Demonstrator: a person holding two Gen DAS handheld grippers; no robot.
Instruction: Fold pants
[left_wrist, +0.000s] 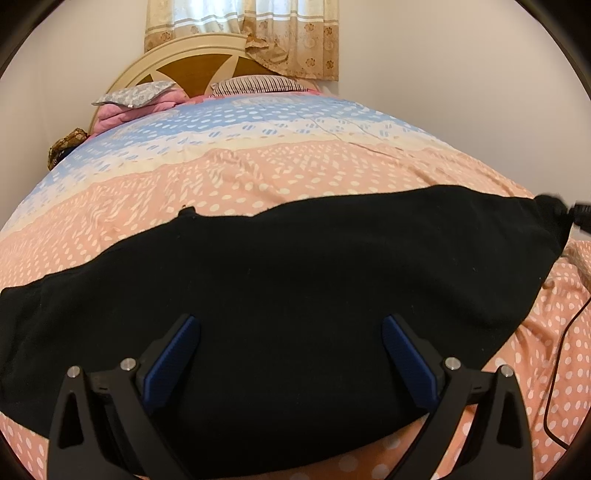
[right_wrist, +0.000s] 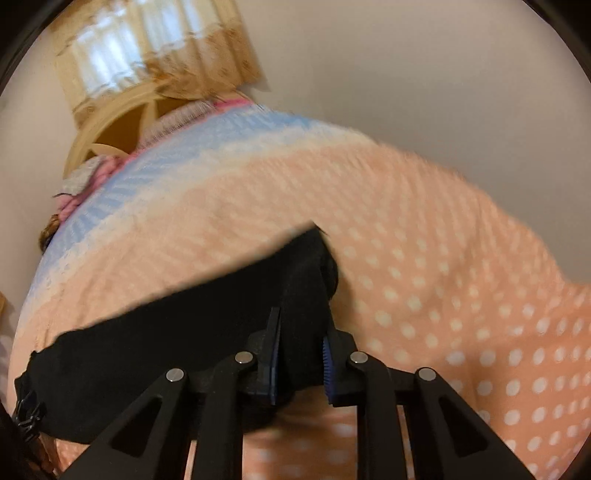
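Black pants (left_wrist: 295, 258) lie in a long band across the pink polka-dot bed cover (left_wrist: 258, 173). In the left wrist view my left gripper (left_wrist: 291, 321) hangs open just above the middle of the pants, its blue pads (left_wrist: 173, 365) wide apart with only flat fabric below them. In the right wrist view, which is blurred, my right gripper (right_wrist: 301, 350) is shut on the bunched right end of the pants (right_wrist: 147, 350). Black cloth fills the narrow gap between its pads (right_wrist: 328, 365). That same end shows pulled taut at the far right of the left wrist view.
The cover (right_wrist: 424, 266) turns blue and white toward the headboard (left_wrist: 192, 70), where pillows (left_wrist: 258, 85) and a pink blanket (left_wrist: 122, 114) lie. A curtain (left_wrist: 258, 22) hangs behind. A thin black cable (left_wrist: 554, 369) trails over the bed's right side. Walls flank the bed.
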